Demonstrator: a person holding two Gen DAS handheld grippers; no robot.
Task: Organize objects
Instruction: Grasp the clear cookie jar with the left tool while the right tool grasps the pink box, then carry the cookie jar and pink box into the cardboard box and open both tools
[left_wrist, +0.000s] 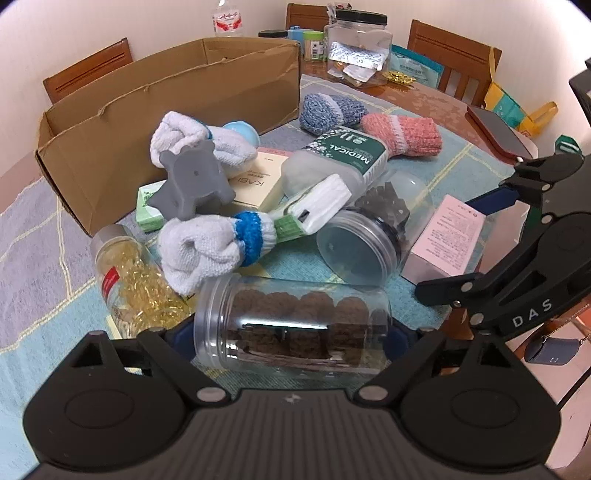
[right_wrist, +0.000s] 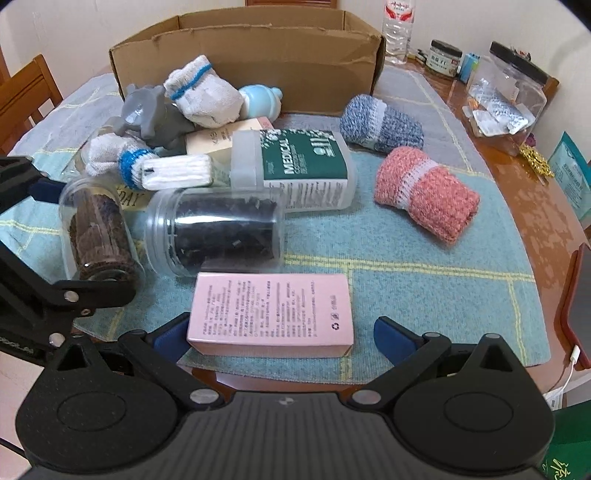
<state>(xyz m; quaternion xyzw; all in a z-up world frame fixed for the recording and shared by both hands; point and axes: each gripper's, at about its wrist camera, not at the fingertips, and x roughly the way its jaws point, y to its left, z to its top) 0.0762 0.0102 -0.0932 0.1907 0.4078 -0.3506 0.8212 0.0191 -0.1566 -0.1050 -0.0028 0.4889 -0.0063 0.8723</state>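
Note:
A clear jar of brown balls (left_wrist: 295, 328) lies on its side across my left gripper (left_wrist: 291, 334), whose blue pads press on its two ends. The same jar (right_wrist: 99, 229) shows in the right wrist view, at the left, between the left gripper's fingers. A pink box (right_wrist: 273, 314) lies flat between the pads of my right gripper (right_wrist: 280, 328). That gripper is open, with a gap on the box's right side. The open cardboard box (left_wrist: 177, 96) stands at the back of the mat.
On the blue checked mat (right_wrist: 406, 258) lie a jar of dark bits (right_wrist: 218, 232), a medical swab tub (right_wrist: 295, 166), white socks (left_wrist: 207, 251), a grey toy (left_wrist: 192, 184), a capsule bottle (left_wrist: 125, 280), and blue (right_wrist: 380, 125) and pink (right_wrist: 424, 192) knit rolls. A big clear jar (left_wrist: 358, 51) stands behind.

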